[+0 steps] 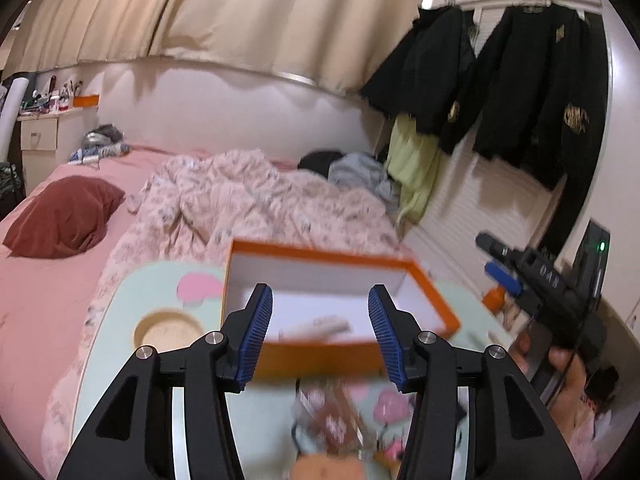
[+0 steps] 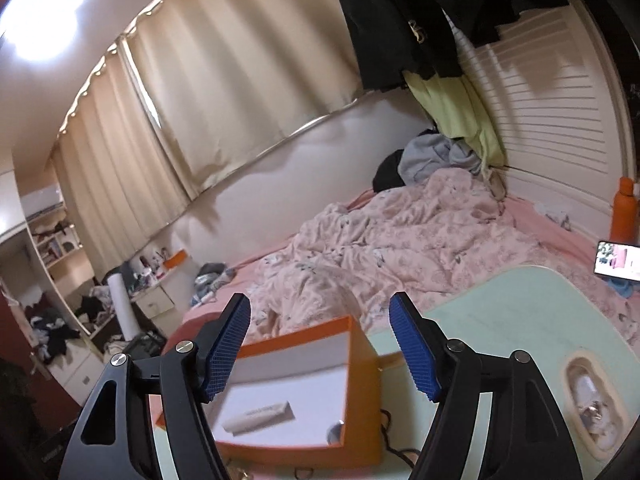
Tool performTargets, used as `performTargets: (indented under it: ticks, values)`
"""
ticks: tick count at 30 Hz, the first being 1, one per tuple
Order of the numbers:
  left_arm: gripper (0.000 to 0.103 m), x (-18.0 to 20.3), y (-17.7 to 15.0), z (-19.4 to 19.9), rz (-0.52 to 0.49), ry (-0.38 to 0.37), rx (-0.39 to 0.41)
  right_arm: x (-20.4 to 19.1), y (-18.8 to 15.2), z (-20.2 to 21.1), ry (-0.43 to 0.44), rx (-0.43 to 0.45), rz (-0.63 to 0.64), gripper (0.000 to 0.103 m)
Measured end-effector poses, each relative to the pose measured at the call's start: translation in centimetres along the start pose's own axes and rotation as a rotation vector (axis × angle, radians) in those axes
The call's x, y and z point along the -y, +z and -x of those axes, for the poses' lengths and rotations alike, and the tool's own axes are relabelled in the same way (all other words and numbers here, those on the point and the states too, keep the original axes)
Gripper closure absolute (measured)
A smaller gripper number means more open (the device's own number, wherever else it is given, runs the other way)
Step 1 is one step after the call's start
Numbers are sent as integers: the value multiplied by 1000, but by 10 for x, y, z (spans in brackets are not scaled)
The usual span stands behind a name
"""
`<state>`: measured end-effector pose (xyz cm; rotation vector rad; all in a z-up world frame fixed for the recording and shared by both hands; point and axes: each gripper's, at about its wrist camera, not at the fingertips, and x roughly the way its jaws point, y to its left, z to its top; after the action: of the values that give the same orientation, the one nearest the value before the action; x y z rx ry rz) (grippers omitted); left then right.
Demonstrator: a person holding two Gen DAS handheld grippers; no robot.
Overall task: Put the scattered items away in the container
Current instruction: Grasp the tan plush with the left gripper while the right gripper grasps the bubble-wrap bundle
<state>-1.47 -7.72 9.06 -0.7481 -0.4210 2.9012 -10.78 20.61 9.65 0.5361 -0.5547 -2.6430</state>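
An orange box point(image 1: 320, 254) with a white inside stands on a mint-green lap table point(image 1: 120, 320) on the bed. A white tube point(image 1: 320, 326) lies in it. My left gripper point(image 1: 320, 288) hovers open just before the box's near wall, nothing between its blue pads. Blurred loose packets point(image 1: 332, 420) lie on the table below it. In the right wrist view, my right gripper point(image 2: 320, 300) stands open and empty above the box point(image 2: 360, 384), where the tube point(image 2: 258, 416) and a small round item point(image 2: 336, 432) lie. In the left wrist view the right gripper point(image 1: 490, 256) shows at the right, held by a hand point(image 1: 560, 368).
A pink floral quilt point(image 2: 400, 232) and a red pillow point(image 1: 64, 216) lie on the bed behind the table. The table has a round cup recess point(image 1: 168, 330) and an oval recess point(image 2: 592, 400) with small things. A phone point(image 2: 618, 260), an orange bottle point(image 2: 622, 212), a black cable point(image 2: 392, 432), and hanging black clothes point(image 1: 540, 80) are nearby.
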Motion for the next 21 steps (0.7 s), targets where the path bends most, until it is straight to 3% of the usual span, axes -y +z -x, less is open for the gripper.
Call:
performTargets:
  ticks: [6, 11, 16, 21]
  values:
    - [52, 5, -40, 11, -11, 25, -112, 0, -20, 30, 4, -94, 95, 31]
    - [52, 8, -73, 20, 3, 1, -179, 19, -41, 42, -76, -203, 147, 31]
    - [52, 19, -94, 25, -40, 25, -154, 33, -57, 38, -70, -324, 124, 31]
    - [52, 28, -99, 8, -85, 66, -194, 29, -74, 21, -113, -418, 165, 31]
